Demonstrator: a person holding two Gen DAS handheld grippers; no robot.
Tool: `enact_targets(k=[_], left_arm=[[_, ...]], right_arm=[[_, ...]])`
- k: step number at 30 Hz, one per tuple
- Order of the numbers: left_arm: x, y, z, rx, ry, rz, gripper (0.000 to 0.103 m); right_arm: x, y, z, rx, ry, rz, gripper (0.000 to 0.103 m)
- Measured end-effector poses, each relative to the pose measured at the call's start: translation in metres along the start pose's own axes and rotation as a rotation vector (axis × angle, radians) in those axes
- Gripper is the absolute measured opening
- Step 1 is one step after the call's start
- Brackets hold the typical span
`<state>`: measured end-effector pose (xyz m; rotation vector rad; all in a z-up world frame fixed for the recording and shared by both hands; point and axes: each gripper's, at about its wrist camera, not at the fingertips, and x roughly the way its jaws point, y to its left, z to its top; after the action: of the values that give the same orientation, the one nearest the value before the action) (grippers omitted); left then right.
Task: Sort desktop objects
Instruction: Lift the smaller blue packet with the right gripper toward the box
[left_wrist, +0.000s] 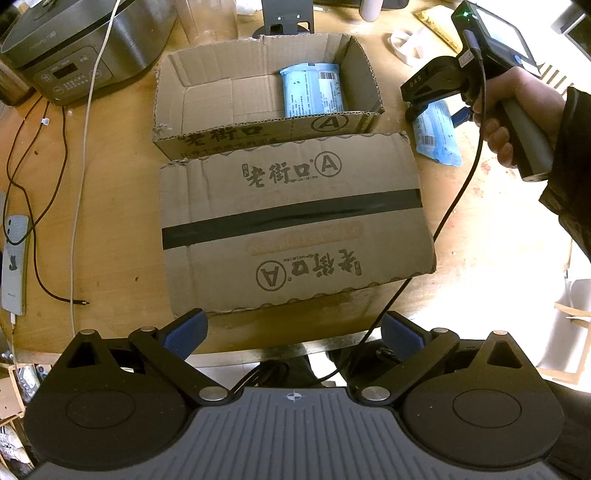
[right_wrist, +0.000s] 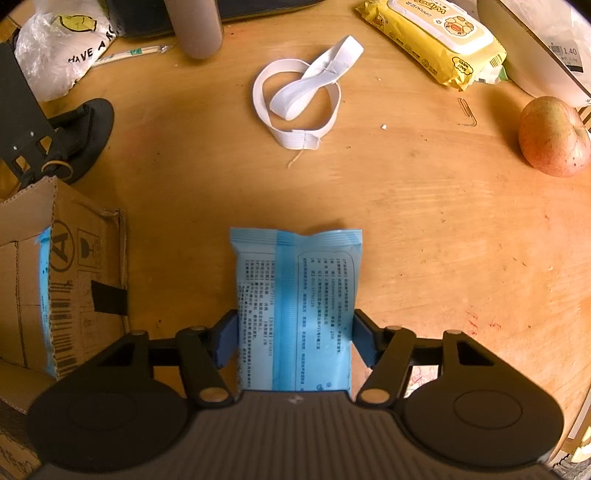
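Note:
An open cardboard box (left_wrist: 258, 99) stands on the round wooden table and holds one blue packet (left_wrist: 314, 92) at its right end. Its lid flap (left_wrist: 291, 225) lies flat in front. My left gripper (left_wrist: 293, 334) is open and empty above the table's near edge. My right gripper (right_wrist: 293, 339) has its blue pads (right_wrist: 225, 341) against both sides of a second blue packet (right_wrist: 295, 306) lying right of the box; it also shows in the left wrist view (left_wrist: 437, 134). The box corner (right_wrist: 66, 258) is at the left of the right wrist view.
A white elastic band (right_wrist: 299, 99), yellow wet wipes (right_wrist: 436, 40), an apple (right_wrist: 552, 136), a plastic bag (right_wrist: 59, 48) and a cylinder (right_wrist: 199, 29) lie beyond the packet. A cooker (left_wrist: 81, 48), cables (left_wrist: 77, 184) and a phone (left_wrist: 14, 262) are at the left.

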<state>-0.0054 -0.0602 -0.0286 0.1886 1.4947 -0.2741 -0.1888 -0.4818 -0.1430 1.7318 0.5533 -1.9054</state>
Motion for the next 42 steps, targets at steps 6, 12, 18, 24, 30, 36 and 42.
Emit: enact_targets(k=[6,12,18,24,30,36,42], left_arm=[[0.0,0.0,0.0,-0.002,-0.002,0.0,0.103],[0.0,0.001,-0.001,-0.007,-0.003,0.0,0.103],[0.0,0.002,-0.002,-0.01,-0.007,-0.002,0.103],[-0.001,0.004,-0.003,-0.022,-0.008,-0.004,0.103],[-0.002,0.007,-0.004,-0.032,-0.01,-0.009,0.103],[-0.005,0.011,-0.007,-0.045,-0.013,-0.013,0.103],[-0.008,0.013,-0.009,-0.052,-0.017,-0.019,0.103]], right_arm=[[-0.001,-0.002,0.001,-0.01,0.002,-0.003,0.061],[-0.01,-0.004,0.002,-0.017,-0.006,0.006,0.061],[-0.023,0.01,0.004,-0.023,-0.006,0.008,0.061],[-0.02,0.02,0.014,-0.038,0.004,0.004,0.061],[-0.037,0.019,0.007,-0.048,0.003,0.006,0.061],[-0.053,0.02,0.007,-0.05,0.002,0.009,0.061],[-0.072,0.021,0.007,-0.053,-0.008,0.02,0.061]])
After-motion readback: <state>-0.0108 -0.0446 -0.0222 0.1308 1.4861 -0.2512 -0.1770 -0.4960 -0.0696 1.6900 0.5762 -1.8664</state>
